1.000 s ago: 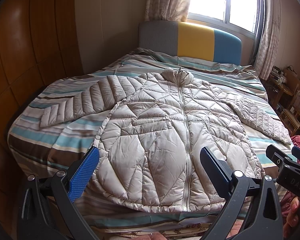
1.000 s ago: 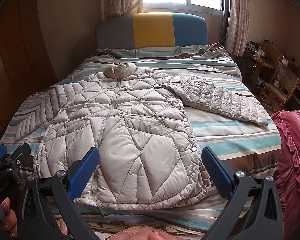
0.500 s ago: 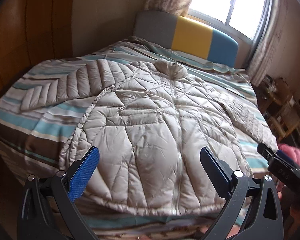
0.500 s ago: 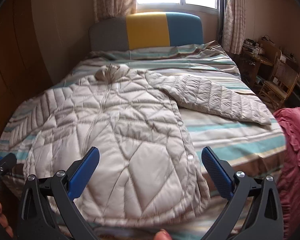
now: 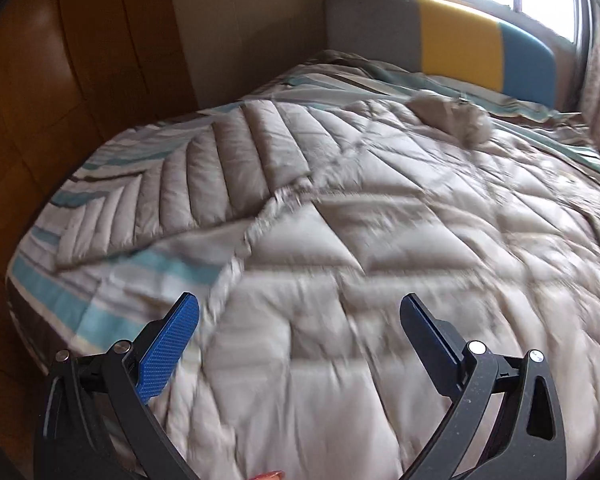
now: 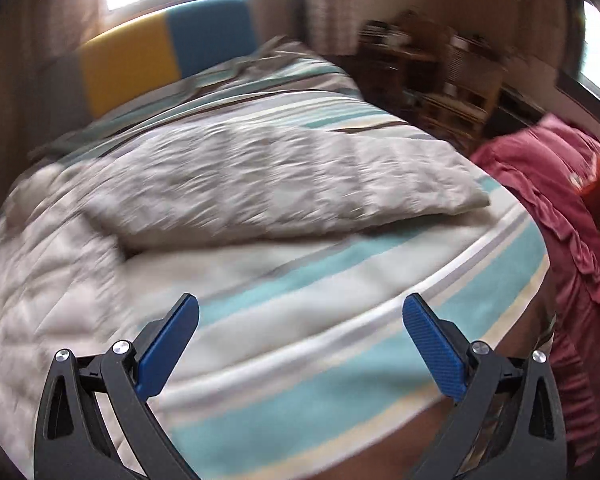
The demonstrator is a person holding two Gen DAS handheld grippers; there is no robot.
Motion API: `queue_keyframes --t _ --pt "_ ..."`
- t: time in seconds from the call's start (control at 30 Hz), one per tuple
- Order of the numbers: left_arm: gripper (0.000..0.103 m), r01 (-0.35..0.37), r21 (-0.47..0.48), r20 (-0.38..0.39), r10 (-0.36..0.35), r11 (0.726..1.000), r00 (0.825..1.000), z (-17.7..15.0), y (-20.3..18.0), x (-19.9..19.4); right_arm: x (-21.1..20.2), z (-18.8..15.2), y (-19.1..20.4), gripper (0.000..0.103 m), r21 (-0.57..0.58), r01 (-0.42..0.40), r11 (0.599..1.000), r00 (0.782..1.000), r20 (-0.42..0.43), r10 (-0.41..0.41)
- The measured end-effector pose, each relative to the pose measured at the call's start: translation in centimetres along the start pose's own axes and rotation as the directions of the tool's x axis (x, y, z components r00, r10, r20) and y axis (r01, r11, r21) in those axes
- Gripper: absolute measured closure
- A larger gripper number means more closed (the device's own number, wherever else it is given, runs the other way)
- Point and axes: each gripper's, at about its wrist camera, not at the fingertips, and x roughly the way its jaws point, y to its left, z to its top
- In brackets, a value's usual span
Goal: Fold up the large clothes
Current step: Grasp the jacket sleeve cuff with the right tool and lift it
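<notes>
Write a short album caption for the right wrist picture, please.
Open right hand-held gripper over a striped bedspread, facing a beige puffer jacket's sleeve.

The right tongs [image 6: 300, 336] stand wide apart with nothing between their blue pads [image 6: 168, 354], over the teal-striped bedcover [image 6: 300, 304]. A beige quilted jacket [image 6: 40, 280] lies flat on the bed, its sleeve [image 6: 300, 184] stretched toward the bed's right edge. A crimson ruffled cloth [image 6: 572, 240] sits just beside that edge. The yellow and blue headboard [image 6: 160, 52] stands behind, and the view is blurred.
</notes>
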Motion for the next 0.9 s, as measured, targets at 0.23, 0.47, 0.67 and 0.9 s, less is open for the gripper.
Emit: queue_keyframes --t 0.23,0.47,0.67,0.9 --pt "0.003 -0.060 0.002 0.017 0.060 0.998 0.998 2.7 -0.2 5.3 4.6 4.9 -3.1 0.008 0.046 0.195 0.980 0.978 0.064 -0.197" --pt "0.003 -0.082 0.009 -0.048 0.083 0.997 0.995 2.2 -0.5 9.1 8.8 5.6 -5.1 0.022 0.124 0.249 0.961 0.968 -0.066 -0.242" --pt "0.003 -0.082 0.003 -0.045 0.082 0.997 0.996 1.3 -0.6 9.8 9.3 5.6 -4.6 0.037 0.105 0.234 0.967 0.972 -0.065 -0.228" --pt "0.003 -0.054 -0.019 -0.053 0.053 0.998 0.997 1.1 -0.1 10.2 8.6 5.6 -1.1 0.089 -0.031 0.220 0.975 0.976 -0.001 -0.220"
